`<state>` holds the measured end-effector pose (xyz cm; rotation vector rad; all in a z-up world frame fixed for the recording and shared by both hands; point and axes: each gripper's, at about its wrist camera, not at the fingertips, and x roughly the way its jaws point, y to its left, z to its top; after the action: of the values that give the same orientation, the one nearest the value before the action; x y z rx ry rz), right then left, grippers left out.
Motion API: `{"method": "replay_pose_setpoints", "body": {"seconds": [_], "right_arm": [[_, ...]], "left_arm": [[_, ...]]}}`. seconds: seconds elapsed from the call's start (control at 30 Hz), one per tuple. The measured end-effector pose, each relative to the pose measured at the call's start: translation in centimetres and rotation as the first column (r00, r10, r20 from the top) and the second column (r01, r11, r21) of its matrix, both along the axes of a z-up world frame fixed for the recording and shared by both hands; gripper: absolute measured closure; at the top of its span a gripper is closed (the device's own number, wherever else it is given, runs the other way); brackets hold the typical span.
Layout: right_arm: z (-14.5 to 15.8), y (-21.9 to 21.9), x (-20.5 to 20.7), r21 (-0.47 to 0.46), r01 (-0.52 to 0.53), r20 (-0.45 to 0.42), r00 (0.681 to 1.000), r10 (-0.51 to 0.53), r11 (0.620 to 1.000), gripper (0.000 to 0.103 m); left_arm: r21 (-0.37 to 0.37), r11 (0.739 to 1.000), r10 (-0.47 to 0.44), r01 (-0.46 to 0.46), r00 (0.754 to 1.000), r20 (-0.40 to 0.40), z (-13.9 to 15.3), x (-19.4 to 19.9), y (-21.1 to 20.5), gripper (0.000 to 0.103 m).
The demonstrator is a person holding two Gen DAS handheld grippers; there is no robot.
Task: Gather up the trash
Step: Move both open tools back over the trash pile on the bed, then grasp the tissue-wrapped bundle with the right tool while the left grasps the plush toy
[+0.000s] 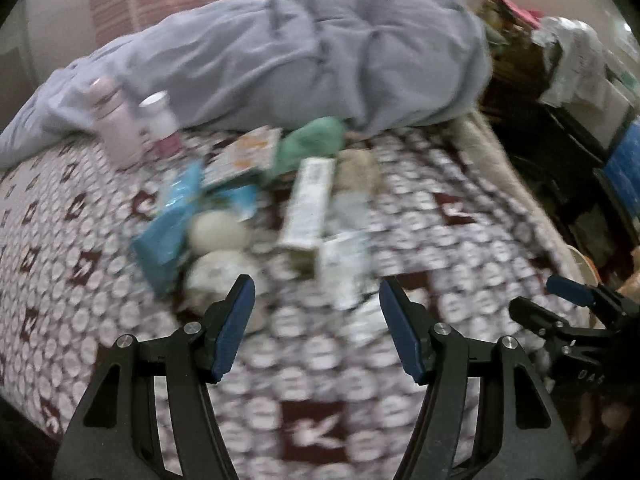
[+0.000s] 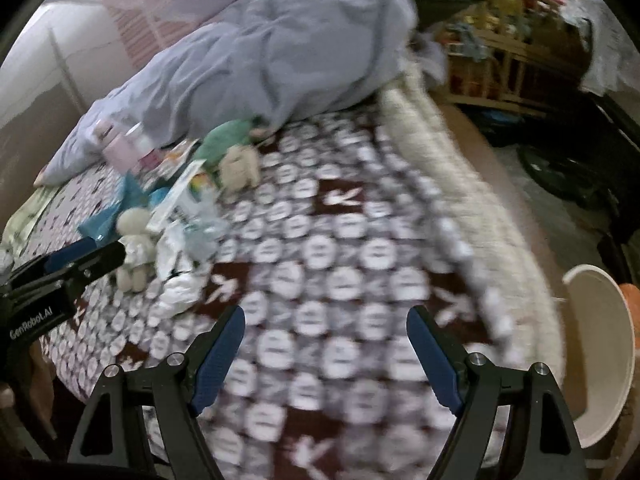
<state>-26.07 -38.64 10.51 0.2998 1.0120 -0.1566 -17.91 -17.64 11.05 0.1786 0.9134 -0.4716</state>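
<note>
A pile of trash lies on the patterned bedspread: a blue wrapper, a long white box, a crumpled white packet, a small printed carton and a green cloth lump. A small pale plush toy lies among them. My left gripper is open and empty just in front of the pile. My right gripper is open and empty over bare bedspread, right of the pile. Both views are motion-blurred.
A pink bottle and a white-capped bottle stand by a rumpled grey duvet. A white bin rim stands off the bed's right edge. Cluttered shelves are at the far right.
</note>
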Motion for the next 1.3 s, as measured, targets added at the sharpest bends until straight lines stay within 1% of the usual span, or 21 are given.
{"method": "replay_pose_setpoints", "body": {"seconds": [0.1, 0.2, 0.3, 0.43, 0.57, 0.6, 0.63, 0.67, 0.7, 0.77, 0.8, 0.83, 0.87, 0.9, 0.97, 1.03, 1.1, 1.2, 1.27, 1.3], "right_arm": [[-0.4, 1.5, 1.0, 0.019, -0.037, -0.006, 0.999, 0.037, 0.999, 0.022], [-1.0, 2.9, 2.2, 0.049, -0.073, -0.008, 0.997, 0.074, 0.996, 0.022], [-1.5, 4.1, 3.5, 0.083, -0.1, -0.01, 0.995, 0.101, 0.991, 0.022], [-2.1, 6.0, 5.3, 0.104, -0.154, -0.015, 0.988, 0.156, 0.983, 0.022], [-2.9, 7.5, 6.5, 0.143, -0.198, -0.003, 0.98, 0.2, 0.97, 0.022], [-3.0, 7.8, 6.7, 0.149, -0.206, 0.003, 0.978, 0.208, 0.967, 0.025], [-3.3, 8.3, 7.1, 0.152, -0.217, 0.008, 0.976, 0.218, 0.964, 0.033], [-3.5, 8.6, 7.5, 0.153, -0.226, 0.008, 0.974, 0.227, 0.962, 0.037], [-3.8, 9.0, 7.9, 0.151, -0.234, 0.006, 0.972, 0.235, 0.961, 0.044], [-4.3, 9.6, 8.6, 0.145, -0.252, 0.007, 0.967, 0.253, 0.957, 0.048], [-4.6, 9.9, 8.9, 0.142, -0.261, 0.003, 0.965, 0.263, 0.955, 0.059], [-5.2, 10.1, 9.3, 0.131, -0.265, -0.019, 0.963, 0.27, 0.955, 0.07], [-5.3, 10.1, 9.2, 0.125, -0.264, -0.028, 0.963, 0.269, 0.956, 0.073], [-5.2, 10.0, 9.0, 0.124, -0.265, -0.024, 0.963, 0.27, 0.956, 0.075], [-4.3, 9.3, 8.1, 0.135, -0.275, 0.005, 0.961, 0.277, 0.952, 0.076], [-3.1, 8.4, 6.7, 0.107, -0.285, 0.025, 0.959, 0.284, 0.953, 0.076], [-2.3, 7.2, 5.5, 0.089, -0.27, 0.032, 0.963, 0.268, 0.959, 0.076], [-1.8, 5.3, 4.1, 0.09, -0.237, 0.029, 0.972, 0.235, 0.967, 0.076], [-1.7, 4.3, 3.4, 0.087, -0.225, 0.041, 0.974, 0.222, 0.97, 0.076], [-1.7, 3.8, 3.1, 0.082, -0.212, 0.042, 0.977, 0.209, 0.974, 0.076]], "left_arm": [[0.011, 0.999, 0.042, -0.042, 0.999, -0.02, -0.9, 0.8, 3.0, 0.039], [0.017, 0.997, 0.075, -0.074, 0.997, -0.037, -1.8, 1.6, 5.1, 0.039], [-0.004, 0.994, 0.112, -0.113, 0.991, -0.074, -2.8, 2.7, 6.8, 0.039], [-0.064, 0.987, 0.141, -0.15, 0.981, -0.132, -3.6, 4.0, 8.1, 0.039], [-0.062, 0.986, 0.147, -0.156, 0.981, -0.13, -3.6, 4.4, 8.1, 0.039], [-0.061, 0.986, 0.147, -0.156, 0.98, -0.13, -3.7, 4.6, 8.1, 0.039], [-0.064, 0.986, 0.147, -0.157, 0.98, -0.134, -3.7, 4.6, 8.1, 0.039], [-0.069, 0.985, 0.145, -0.156, 0.98, -0.137, -3.8, 4.7, 8.1, 0.039], [-0.073, 0.985, 0.143, -0.154, 0.98, -0.14, -3.9, 4.7, 8.0, 0.039], [-0.075, 0.986, 0.136, -0.148, 0.98, -0.144, -4.0, 4.8, 7.7, 0.039], [-0.075, 0.987, 0.133, -0.145, 0.98, -0.147, -4.2, 4.9, 7.4, 0.039], [-0.077, 0.986, 0.132, -0.145, 0.98, -0.151, -4.3, 5.0, 7.2, 0.039], [-0.081, 0.986, 0.133, -0.147, 0.979, -0.155, -4.4, 5.1, 7.1, 0.039], [-0.088, 0.985, 0.134, -0.149, 0.978, -0.16, -4.5, 5.3, 6.9, 0.039], [-0.094, 0.983, 0.139, -0.155, 0.977, -0.162, -4.8, 5.8, 6.5, 0.039], [-0.098, 0.982, 0.142, -0.16, 0.976, -0.166, -5.0, 6.4, 6.0, 0.039], [-0.091, 0.983, 0.146, -0.162, 0.975, -0.165, -5.5, 7.1, 5.2, 0.039], [-0.072, 0.982, 0.163, -0.177, 0.972, -0.168, -6.4, 8.2, 4.4, 0.039], [-0.07, 0.981, 0.166, -0.182, 0.968, -0.188, -7.3, 8.8, 3.9, 0.04], [-0.083, 0.98, 0.162, -0.182, 0.966, -0.203, -7.7, 9.0, 3.7, 0.041]]}}
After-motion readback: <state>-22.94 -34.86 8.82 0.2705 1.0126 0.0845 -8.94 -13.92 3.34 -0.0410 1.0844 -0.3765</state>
